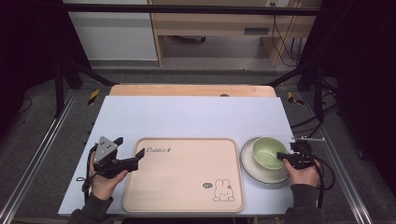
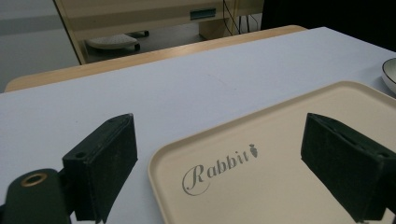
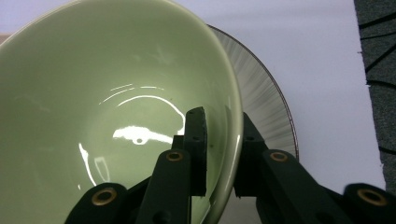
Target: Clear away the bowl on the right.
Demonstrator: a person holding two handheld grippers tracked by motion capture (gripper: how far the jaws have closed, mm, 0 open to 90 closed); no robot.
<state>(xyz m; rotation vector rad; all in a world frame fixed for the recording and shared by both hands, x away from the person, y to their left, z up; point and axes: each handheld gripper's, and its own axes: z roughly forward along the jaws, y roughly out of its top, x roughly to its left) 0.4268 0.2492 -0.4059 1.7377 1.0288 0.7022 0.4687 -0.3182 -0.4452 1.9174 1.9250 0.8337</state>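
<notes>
Bowl (image 3: 107, 107) upright (rim gripper-pinched (image 3: 224, 154))

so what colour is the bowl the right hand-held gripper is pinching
Pale green, glossy inside. The bowl shows best in the right gripper view, sitting on a plate.

The flat beige rectangular plastic tray (image 1: 184, 175) carries the one readable word: "Rabbit" (image 2: 217, 168), in grey script with a tall looping R, printed near the tray's upper left corner in the high view and at lower centre of the left gripper view. A tiny dark carrot sign (image 2: 253, 150) closes the word. Toward the tray's lower right, a small dark oval mark (image 1: 207, 185) beside a line-drawn rabbit (image 1: 223, 191) is too small to read.
</notes>
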